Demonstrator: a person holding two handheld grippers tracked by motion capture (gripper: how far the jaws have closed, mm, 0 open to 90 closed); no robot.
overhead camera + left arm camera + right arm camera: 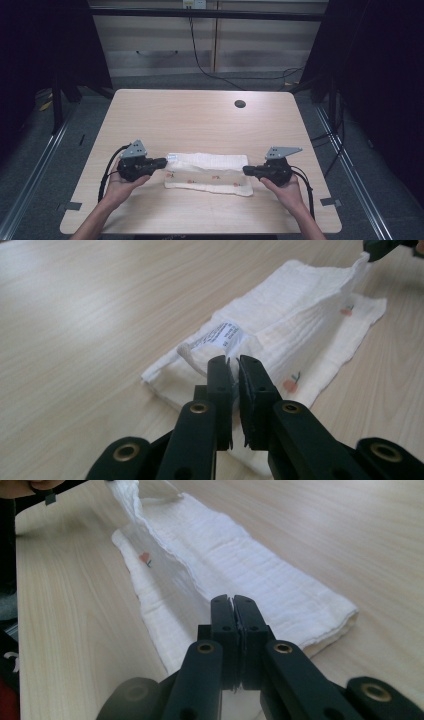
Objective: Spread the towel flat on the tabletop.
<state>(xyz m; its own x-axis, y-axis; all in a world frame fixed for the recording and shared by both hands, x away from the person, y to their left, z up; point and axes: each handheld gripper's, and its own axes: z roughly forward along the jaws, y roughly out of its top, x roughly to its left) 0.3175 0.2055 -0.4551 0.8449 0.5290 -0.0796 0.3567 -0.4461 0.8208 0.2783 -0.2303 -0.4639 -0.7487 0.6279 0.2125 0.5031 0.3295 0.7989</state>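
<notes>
Pale wood-grain table (200, 120), smooth, with a round cable hole (240, 104) at upper right. Lying at lower centre of the high view is a folded white cloth (210, 172), crinkled gauze with small fruit prints and a sewn label (223, 335). My left gripper (233, 361) is clenched on its upper edge at one end, my right gripper (232, 600) likewise at the other. Judged light, limp and non-slip; corners and hems give the best hold.

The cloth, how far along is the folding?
The cloth already lies in a long folded strip on the table. Both grippers, left and right, are shut on the ends of its top layer, lifting that edge. Laying it over remains.
</notes>
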